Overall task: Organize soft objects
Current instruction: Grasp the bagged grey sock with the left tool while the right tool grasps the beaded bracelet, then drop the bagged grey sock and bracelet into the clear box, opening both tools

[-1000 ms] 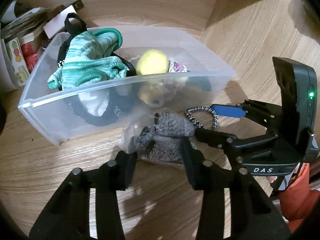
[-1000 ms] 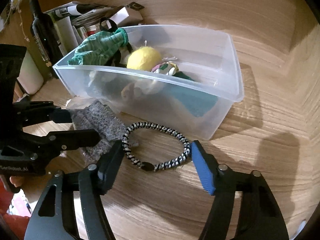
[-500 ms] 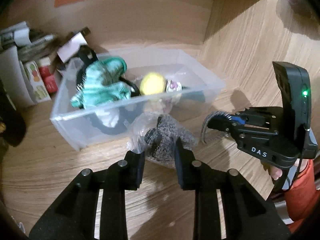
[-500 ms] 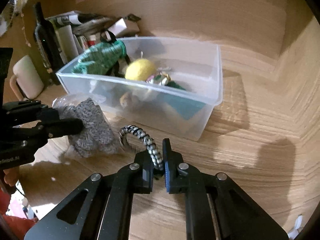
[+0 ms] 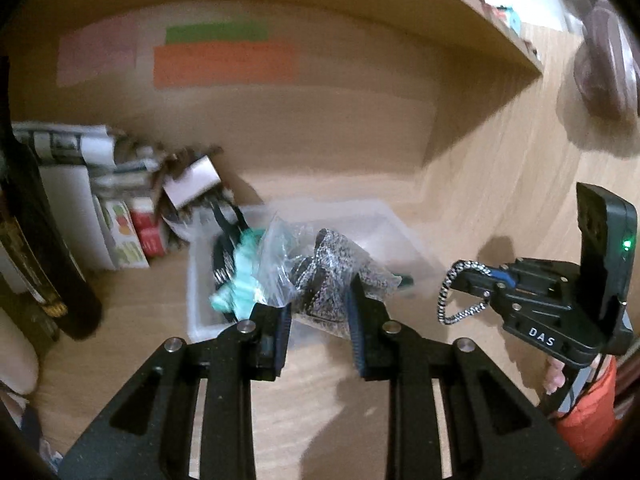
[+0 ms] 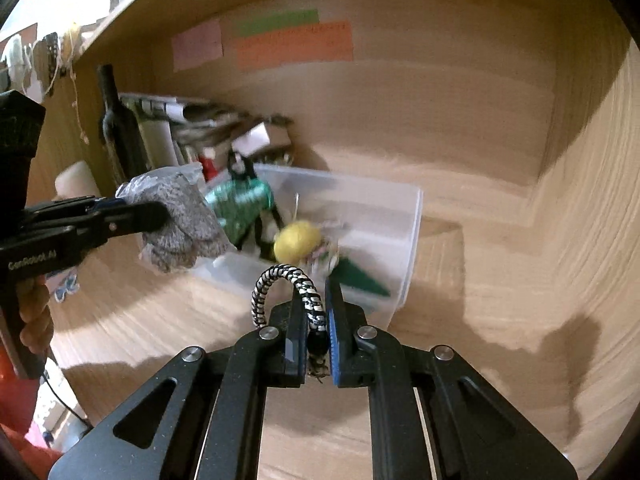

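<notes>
My left gripper (image 5: 320, 312) is shut on a grey knit item in a clear plastic bag (image 5: 320, 276), held in the air above the near left part of the clear plastic bin (image 5: 396, 228). It also shows in the right wrist view (image 6: 176, 224). My right gripper (image 6: 316, 320) is shut on a black-and-white braided cord loop (image 6: 280, 280), held above the desk in front of the bin (image 6: 412, 240). In the left wrist view the loop (image 5: 452, 292) hangs from that gripper. The bin holds a green knit item (image 6: 240, 204), a yellow ball (image 6: 298, 242) and other soft things.
A dark bottle (image 6: 120, 120), rolled papers and small boxes (image 5: 124, 236) stand to the left of the bin against the wooden back wall. Coloured paper notes (image 6: 292, 40) are stuck on the wall. A shelf edge (image 5: 500, 20) runs overhead.
Both grippers closed on their items and lifted them off the desk. The bagged grey knit item and the cord loop now hang in the air, and the bin looks farther away.
</notes>
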{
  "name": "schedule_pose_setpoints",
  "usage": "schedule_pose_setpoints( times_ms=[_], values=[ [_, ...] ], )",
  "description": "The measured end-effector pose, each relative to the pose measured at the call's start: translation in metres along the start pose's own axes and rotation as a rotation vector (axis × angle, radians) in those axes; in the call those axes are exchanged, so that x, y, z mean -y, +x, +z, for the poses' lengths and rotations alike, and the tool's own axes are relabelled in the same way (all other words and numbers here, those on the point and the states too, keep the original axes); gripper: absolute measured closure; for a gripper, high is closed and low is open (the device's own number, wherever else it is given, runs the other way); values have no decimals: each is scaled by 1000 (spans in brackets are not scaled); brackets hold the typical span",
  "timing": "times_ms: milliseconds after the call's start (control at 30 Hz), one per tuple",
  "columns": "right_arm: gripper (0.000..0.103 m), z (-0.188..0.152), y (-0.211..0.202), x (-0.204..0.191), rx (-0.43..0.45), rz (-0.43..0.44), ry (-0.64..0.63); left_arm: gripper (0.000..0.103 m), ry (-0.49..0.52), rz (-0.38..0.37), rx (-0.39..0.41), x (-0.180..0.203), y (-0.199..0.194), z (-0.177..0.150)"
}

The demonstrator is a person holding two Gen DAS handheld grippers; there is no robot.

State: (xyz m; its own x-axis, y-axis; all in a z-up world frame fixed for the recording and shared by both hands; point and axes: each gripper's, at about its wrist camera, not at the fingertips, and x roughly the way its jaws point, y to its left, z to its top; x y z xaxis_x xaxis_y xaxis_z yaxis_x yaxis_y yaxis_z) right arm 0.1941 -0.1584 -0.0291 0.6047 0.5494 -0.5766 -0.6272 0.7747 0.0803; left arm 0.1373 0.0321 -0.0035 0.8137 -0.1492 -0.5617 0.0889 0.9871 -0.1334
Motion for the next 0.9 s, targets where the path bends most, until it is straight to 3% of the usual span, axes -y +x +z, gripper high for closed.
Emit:
schedule_pose_setpoints(
  times_ms=[167, 333, 767, 900],
  values=[
    [95, 24, 5, 3, 45, -27, 7, 77, 19, 62, 42, -2, 10, 18],
    [95, 39, 20, 11, 49, -58, 15, 77, 49, 118, 10, -1, 39, 23],
    [95, 36, 91, 20, -103, -43, 33, 76, 83, 167, -111, -4, 88, 5],
    [95, 34, 95, 20, -121, -42, 29, 63, 76, 177, -131, -8, 94, 3]
  ],
)
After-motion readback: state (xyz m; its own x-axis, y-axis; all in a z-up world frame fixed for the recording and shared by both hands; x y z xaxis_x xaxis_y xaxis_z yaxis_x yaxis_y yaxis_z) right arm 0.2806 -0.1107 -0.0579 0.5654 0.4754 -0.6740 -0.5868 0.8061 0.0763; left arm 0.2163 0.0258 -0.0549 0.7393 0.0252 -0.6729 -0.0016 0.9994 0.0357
